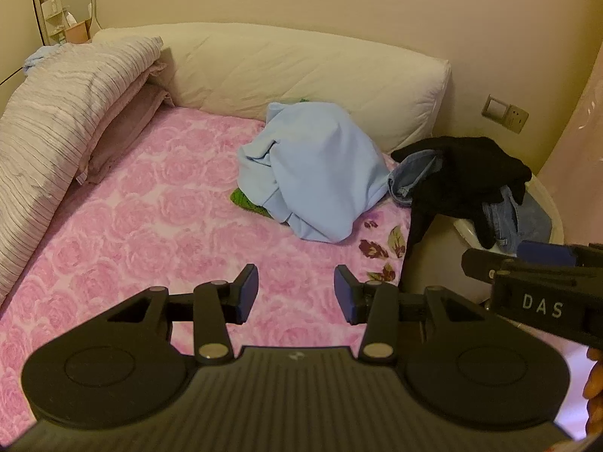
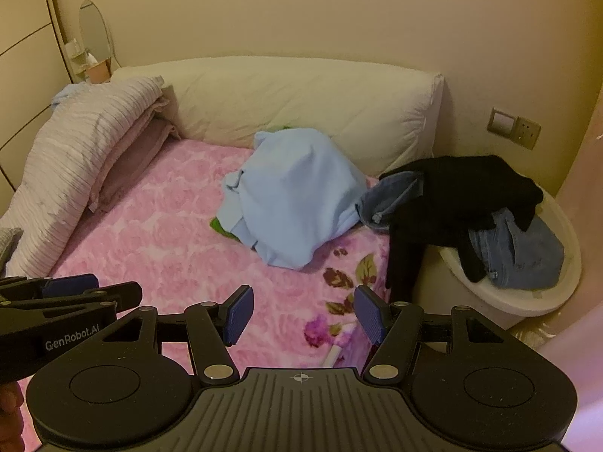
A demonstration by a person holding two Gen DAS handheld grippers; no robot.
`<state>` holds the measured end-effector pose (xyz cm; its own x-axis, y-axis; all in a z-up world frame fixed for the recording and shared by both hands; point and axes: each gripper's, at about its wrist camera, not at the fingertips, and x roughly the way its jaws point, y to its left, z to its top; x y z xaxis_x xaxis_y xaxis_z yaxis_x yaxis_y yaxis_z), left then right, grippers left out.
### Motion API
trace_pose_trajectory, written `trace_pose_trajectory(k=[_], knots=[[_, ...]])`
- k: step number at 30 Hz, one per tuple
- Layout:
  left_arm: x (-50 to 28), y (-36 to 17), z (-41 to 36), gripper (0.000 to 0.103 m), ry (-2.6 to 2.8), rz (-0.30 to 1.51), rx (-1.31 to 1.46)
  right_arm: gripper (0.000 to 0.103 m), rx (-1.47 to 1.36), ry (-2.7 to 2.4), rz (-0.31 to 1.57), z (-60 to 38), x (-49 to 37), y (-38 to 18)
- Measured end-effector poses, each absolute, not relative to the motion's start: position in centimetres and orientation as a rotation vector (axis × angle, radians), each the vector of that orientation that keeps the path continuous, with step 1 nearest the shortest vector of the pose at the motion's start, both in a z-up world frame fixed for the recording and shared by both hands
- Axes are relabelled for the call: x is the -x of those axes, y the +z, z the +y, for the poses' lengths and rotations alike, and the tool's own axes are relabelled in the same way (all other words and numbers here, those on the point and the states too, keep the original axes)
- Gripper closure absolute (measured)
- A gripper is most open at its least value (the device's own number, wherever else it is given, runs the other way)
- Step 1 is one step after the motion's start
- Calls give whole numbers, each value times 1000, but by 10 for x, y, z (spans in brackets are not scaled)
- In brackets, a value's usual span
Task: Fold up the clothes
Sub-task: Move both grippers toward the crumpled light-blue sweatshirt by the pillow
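Note:
A crumpled light blue garment (image 1: 312, 173) (image 2: 294, 196) lies heaped on the pink rose bedspread (image 1: 150, 226) (image 2: 158, 248), over something green (image 1: 247, 199) (image 2: 220, 226). A black garment (image 1: 459, 177) (image 2: 452, 203) and blue jeans (image 1: 512, 214) (image 2: 516, 252) hang out of a white basket (image 2: 527, 301) at the bed's right edge. My left gripper (image 1: 296, 293) hovers open above bare bedspread, well short of the blue heap. My right gripper (image 2: 301, 316) is open too, nothing between its blue pads. Each gripper shows at the edge of the other's view.
A long cream pillow (image 1: 301, 71) (image 2: 301, 101) runs along the wall behind the heap. A folded striped quilt (image 1: 64, 120) (image 2: 79, 143) over a mauve pillow fills the left side. A wall socket (image 1: 505, 113) (image 2: 514, 126) sits right; an oval mirror (image 2: 94, 30) far left.

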<state>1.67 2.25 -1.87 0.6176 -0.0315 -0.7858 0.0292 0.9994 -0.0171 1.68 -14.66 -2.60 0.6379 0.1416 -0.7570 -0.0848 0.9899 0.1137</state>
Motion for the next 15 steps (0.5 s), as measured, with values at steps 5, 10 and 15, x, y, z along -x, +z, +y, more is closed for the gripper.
trace_pose_trajectory(k=[5, 10, 15], knots=[[-33, -27, 22, 63, -30, 928, 12, 40, -69, 137, 891, -151, -34, -33], [-57, -42, 21, 63, -1, 973, 27, 40, -62, 151, 918, -155, -59, -45], [-91, -63, 18, 63, 10, 1040, 43, 40, -61, 160, 970, -165, -94, -65]])
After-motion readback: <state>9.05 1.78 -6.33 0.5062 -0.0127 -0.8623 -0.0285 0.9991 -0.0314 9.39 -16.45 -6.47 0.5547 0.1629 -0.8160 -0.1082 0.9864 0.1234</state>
